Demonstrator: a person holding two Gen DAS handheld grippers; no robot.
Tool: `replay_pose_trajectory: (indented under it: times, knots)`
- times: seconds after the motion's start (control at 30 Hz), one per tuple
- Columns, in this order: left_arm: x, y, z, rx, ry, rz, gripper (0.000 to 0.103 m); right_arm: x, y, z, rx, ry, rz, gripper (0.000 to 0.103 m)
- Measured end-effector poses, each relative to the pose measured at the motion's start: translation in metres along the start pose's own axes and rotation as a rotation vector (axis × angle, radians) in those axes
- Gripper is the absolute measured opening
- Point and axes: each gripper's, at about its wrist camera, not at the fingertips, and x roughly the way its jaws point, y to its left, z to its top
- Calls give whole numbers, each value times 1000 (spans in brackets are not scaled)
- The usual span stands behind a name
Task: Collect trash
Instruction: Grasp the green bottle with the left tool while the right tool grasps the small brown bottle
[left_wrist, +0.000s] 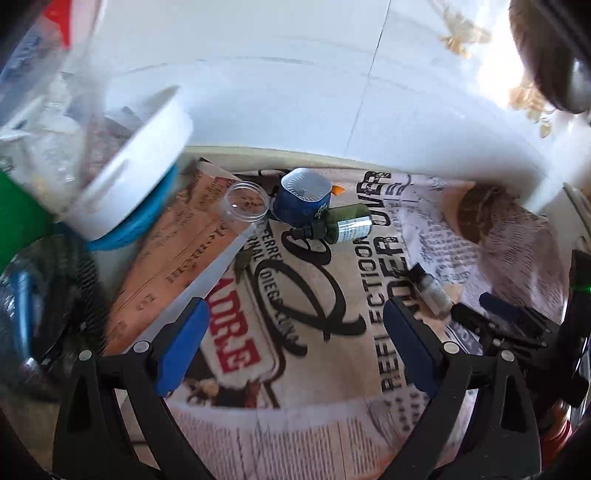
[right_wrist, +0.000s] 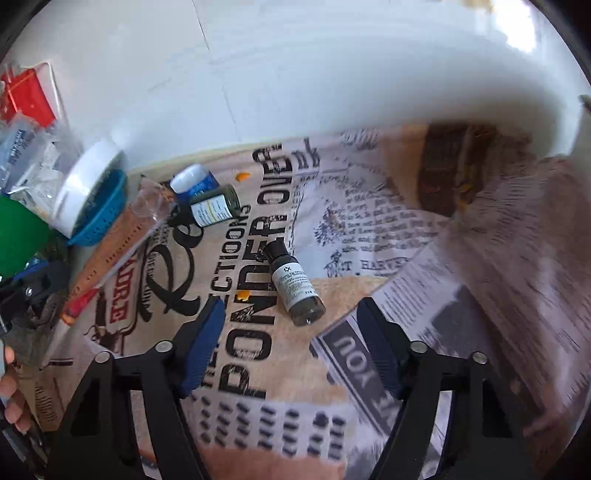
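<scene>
Blue-padded jaws of the right gripper (right_wrist: 288, 343) stand apart over the newsprint-patterned cloth (right_wrist: 243, 369) covering the bench, gripping nothing; a small black-capped bottle (right_wrist: 293, 282) lies on its side just beyond and between the fingertips, untouched. Left gripper (left_wrist: 295, 339) likewise spread wide and empty above the cloth. Further out, toward the far edge of the bench: a green bottle (left_wrist: 341, 224) on its side touching a blue cube-shaped container (left_wrist: 302, 195), with a clear round dish (left_wrist: 248, 201) beside them. At the far left edge, a white lid (left_wrist: 136, 177) over a blue basket (right_wrist: 101, 216)
</scene>
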Motion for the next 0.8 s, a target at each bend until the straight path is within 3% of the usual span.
replay_pose_trajectory:
  times: [0.23, 0.3, 0.43, 0.67, 0.8]
  knots:
    - [76, -21, 41, 78, 29, 0, 95, 34, 0, 4, -44, 52, 44, 43]
    - [90, -25, 51, 82, 32, -22, 95, 34, 1, 2, -52, 59, 62, 26]
    - [117, -29, 65, 91, 57, -37, 95, 26, -3, -1, -46, 42, 68, 26]
    - [132, -35, 62, 59, 126, -128, 83, 4, -23, -9, 7, 21, 88, 26]
    - [127, -49, 51, 108, 130, -151, 72, -9, -33, -11, 33, 12, 81, 26]
